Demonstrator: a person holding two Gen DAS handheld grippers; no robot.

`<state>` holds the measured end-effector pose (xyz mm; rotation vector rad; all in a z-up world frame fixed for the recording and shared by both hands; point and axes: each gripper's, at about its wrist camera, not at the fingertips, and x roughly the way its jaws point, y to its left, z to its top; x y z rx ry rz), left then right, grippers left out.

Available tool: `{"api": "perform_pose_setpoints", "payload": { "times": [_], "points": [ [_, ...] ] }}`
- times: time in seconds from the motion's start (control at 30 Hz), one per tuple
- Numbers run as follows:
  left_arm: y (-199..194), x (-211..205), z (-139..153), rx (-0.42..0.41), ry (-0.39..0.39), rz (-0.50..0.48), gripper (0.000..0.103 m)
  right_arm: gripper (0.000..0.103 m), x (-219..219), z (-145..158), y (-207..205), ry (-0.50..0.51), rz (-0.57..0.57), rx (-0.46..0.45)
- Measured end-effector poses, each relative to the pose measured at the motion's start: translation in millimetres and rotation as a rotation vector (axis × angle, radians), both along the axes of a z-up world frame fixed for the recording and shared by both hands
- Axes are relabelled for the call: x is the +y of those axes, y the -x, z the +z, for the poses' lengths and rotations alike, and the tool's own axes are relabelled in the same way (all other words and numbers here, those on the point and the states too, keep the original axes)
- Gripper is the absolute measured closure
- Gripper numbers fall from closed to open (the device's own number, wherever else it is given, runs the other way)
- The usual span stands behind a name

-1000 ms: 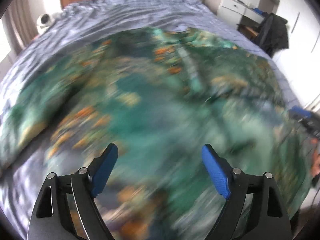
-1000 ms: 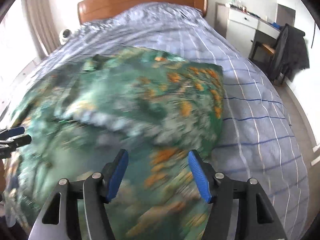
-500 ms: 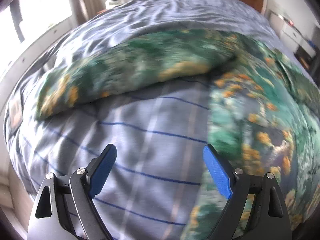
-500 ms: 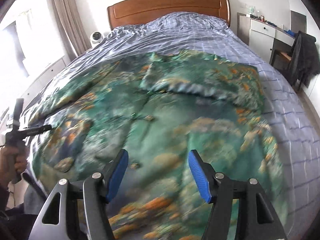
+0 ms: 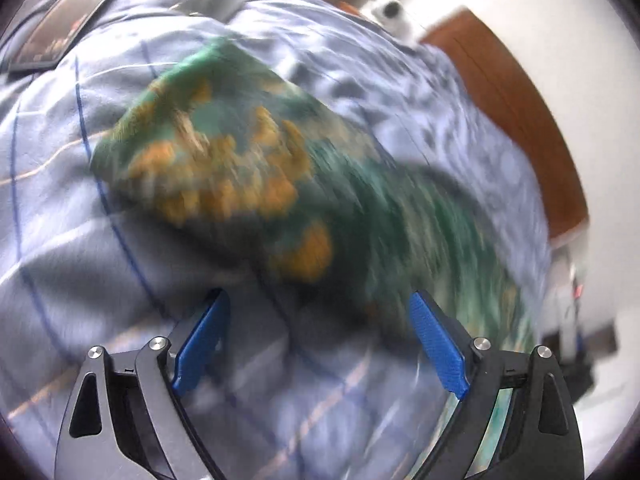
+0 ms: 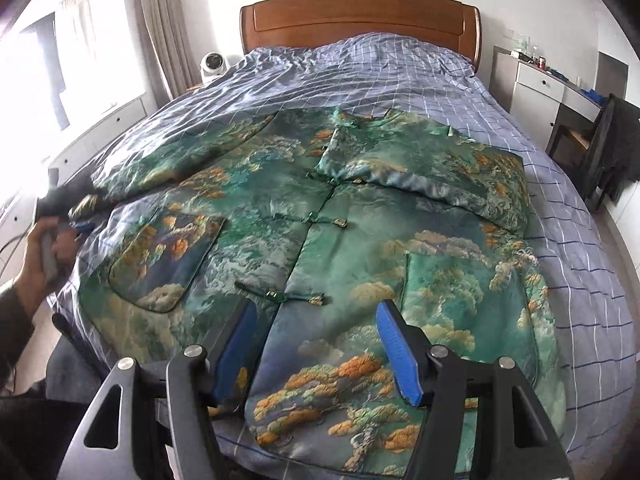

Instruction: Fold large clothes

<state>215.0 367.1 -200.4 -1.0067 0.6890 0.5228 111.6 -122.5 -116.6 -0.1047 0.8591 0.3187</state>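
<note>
Left wrist view. Left gripper (image 5: 318, 340): fingers spread wide, nothing between them, held just above the bed. Picture heavily blurred. Jacket sleeve (image 5: 224, 152): green with orange pattern, lying on the blue checked duvet (image 5: 60, 216). Its cuff end (image 5: 120, 152) sits ahead and to the left of the tool; the sleeve's long axis runs from there back and to the right, toward the jacket body. The sleeve's near edge appears to lie just ahead of the right finger; whether it touches cannot be told through the blur. Wooden headboard (image 5: 516, 108) at far right.

Right wrist view. Right gripper (image 6: 316, 344): fingers likewise spread, empty, hovering over the lower hem. Jacket (image 6: 320, 232): spread front-up across the bed, collar toward the headboard (image 6: 360, 16), hem toward the tool, buttoned placket running roughly straight away from it. One sleeve (image 6: 432, 164) already lies folded across the chest on the right side. The other sleeve (image 6: 180, 156) stretches outward to the left, its cuff beside the left hand (image 6: 44, 248), which holds its tool there.

Judgement: the outstretched sleeve is the part not yet folded in; the left gripper is much the nearer, the right well apart from it.
</note>
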Motion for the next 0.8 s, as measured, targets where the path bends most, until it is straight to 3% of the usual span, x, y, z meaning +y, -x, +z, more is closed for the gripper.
{"api": "perform_pose_setpoints", "payload": {
  "times": [0.07, 0.13, 0.17, 0.2, 0.23, 0.3, 0.47, 0.57, 0.67, 0.8],
  "points": [
    [-6.6, 13.3, -1.1, 0.009, 0.004, 0.057, 0.012, 0.039, 4.8, -3.0, 2.6, 0.007, 0.009, 0.016],
    [-10.8, 20.2, 1.6, 0.033, -0.036, 0.092, 0.026, 0.039, 10.0, -4.8, 6.4, 0.009, 0.024, 0.026],
    [-15.1, 20.6, 3.3, 0.058, -0.070, 0.097, 0.042, 0.039, 14.1, -5.0, 9.0, 0.013, 0.039, 0.029],
    [-22.5, 19.3, 6.7, 0.096, -0.119, 0.082, 0.067, 0.039, 17.4, -5.0, 11.1, 0.018, 0.050, 0.026],
    [-23.3, 19.9, 8.7, 0.122, -0.159, 0.059, 0.078, 0.039, 20.4, -5.1, 12.7, 0.022, 0.059, 0.023],
    [-29.4, 13.5, 19.2, 0.150, -0.255, 0.015, 0.090, 0.039, 25.7, -6.0, 14.5, 0.024, 0.076, 0.023],
    [-40.2, -38.8, 70.7, 0.146, -0.578, -0.102, 0.092, 0.039, 29.8, -6.9, 12.3, 0.009, 0.079, 0.026],
    [-45.4, -94.5, 101.3, 0.119, -0.810, -0.218, 0.092, 0.039, 29.9, -5.8, 11.3, -0.001, 0.078, 0.024],
    [-50.5, -144.8, 115.1, 0.094, -0.978, -0.341, 0.092, 0.039, 26.5, -3.8, 13.3, -0.018, 0.066, 0.013],
    [-51.8, -217.3, 109.5, 0.071, -1.161, -0.529, 0.092, 0.039, 17.9, -2.0, 15.8, -0.040, 0.038, 0.007]
  ]
}}
